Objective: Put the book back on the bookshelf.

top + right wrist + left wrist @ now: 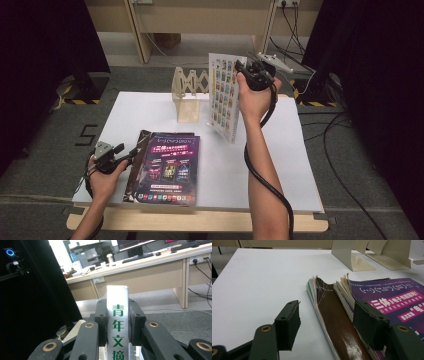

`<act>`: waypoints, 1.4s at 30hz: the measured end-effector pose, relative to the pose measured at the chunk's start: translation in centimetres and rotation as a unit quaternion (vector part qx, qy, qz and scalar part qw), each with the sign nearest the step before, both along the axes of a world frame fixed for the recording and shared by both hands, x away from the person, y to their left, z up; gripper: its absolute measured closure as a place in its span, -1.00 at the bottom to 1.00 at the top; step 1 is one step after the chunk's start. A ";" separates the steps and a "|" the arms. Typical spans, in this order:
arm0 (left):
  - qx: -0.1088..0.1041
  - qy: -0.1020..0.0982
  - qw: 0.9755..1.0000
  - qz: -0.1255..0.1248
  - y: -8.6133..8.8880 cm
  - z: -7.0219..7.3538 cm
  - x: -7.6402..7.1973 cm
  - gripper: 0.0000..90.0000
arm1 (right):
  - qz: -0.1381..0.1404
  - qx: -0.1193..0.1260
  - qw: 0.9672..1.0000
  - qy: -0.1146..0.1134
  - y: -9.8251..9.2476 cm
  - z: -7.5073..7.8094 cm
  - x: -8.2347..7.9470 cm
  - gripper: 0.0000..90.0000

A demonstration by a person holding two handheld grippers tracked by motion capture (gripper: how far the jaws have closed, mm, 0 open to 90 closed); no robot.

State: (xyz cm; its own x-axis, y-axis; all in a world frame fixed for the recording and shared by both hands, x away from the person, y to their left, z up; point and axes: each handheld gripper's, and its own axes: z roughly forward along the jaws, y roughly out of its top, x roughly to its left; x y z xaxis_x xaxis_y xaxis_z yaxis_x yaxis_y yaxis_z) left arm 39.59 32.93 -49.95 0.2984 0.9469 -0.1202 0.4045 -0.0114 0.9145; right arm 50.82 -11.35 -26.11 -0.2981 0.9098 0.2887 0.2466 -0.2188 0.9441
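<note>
My right gripper point(246, 71) is shut on a white magazine point(225, 95) with many small pictures on its cover, held upright in the air beside the cream folding book rack point(189, 95). In the right gripper view both pads press the white spine point(118, 322), which bears green characters. A purple magazine point(169, 169) lies on a dark brown one point(134, 165) at the front left of the white table point(280, 165). My left gripper point(131, 153) rests low at the left edge of that stack. Its jaws stand open with the brown magazine's edge point(337, 322) between them, untouched.
The rack's cream dividers point(352, 257) stand at the back middle of the table. Black cables point(330, 135) run over the grey floor at the right. A wooden desk point(200, 20) stands behind the table.
</note>
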 end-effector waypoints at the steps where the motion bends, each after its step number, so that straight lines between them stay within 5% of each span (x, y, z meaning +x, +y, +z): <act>1: 0.000 0.000 1.000 0.000 0.0 0.0 0.0 -0.16 | -0.002 -0.002 1.000 0.002 0.1 0.0 0.0 0.66; 21: -0.001 0.000 1.000 -0.001 0.0 0.0 0.0 -0.17 | -0.033 -0.032 0.999 -0.013 1.7 -0.3 1.7 0.66; 42: 0.002 0.000 1.000 -0.002 0.0 0.0 0.0 -0.16 | -0.050 -0.034 0.998 -0.025 3.0 -0.9 3.6 0.66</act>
